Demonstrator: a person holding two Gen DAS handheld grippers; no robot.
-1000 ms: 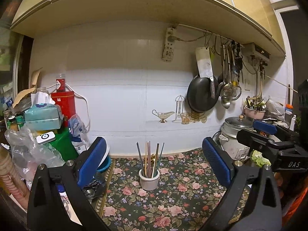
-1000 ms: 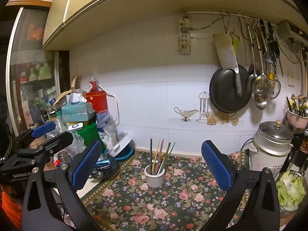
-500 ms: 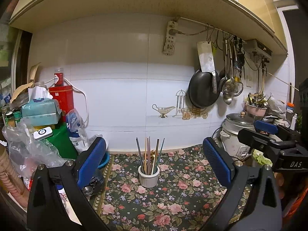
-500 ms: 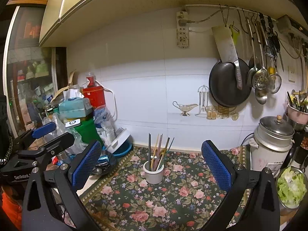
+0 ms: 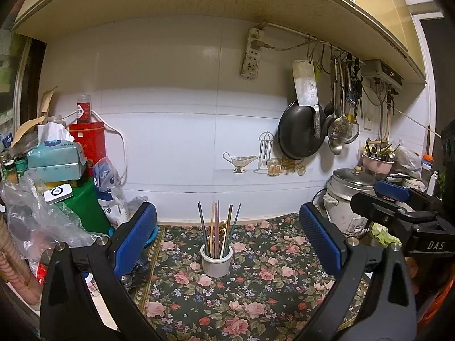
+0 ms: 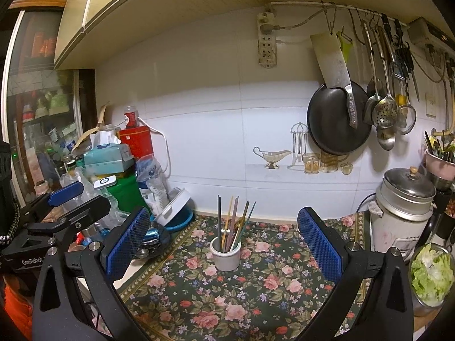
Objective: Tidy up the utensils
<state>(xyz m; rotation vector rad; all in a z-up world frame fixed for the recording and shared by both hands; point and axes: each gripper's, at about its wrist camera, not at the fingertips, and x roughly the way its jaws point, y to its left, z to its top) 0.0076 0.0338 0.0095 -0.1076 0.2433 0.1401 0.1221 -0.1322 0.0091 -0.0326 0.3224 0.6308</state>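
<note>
— Why hang back over the floral cloth (image 5: 256, 298)?

— I hold both tools level and away from it, so each camera takes in the whole counter. My left gripper (image 5: 227, 244) and right gripper (image 6: 224, 238) are both spread wide, empty.

— And the utensils?

— The chopsticks (image 6: 231, 223) stand bunched in the white cup (image 6: 226, 257), upright, centred between my jaws and beyond their tips, touching neither.

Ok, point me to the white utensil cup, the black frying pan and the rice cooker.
white utensil cup (image 5: 216, 265), left wrist view, front wall.
black frying pan (image 6: 332, 122), right wrist view, underside of the pan.
rice cooker (image 6: 398, 227), right wrist view, white body.
</note>
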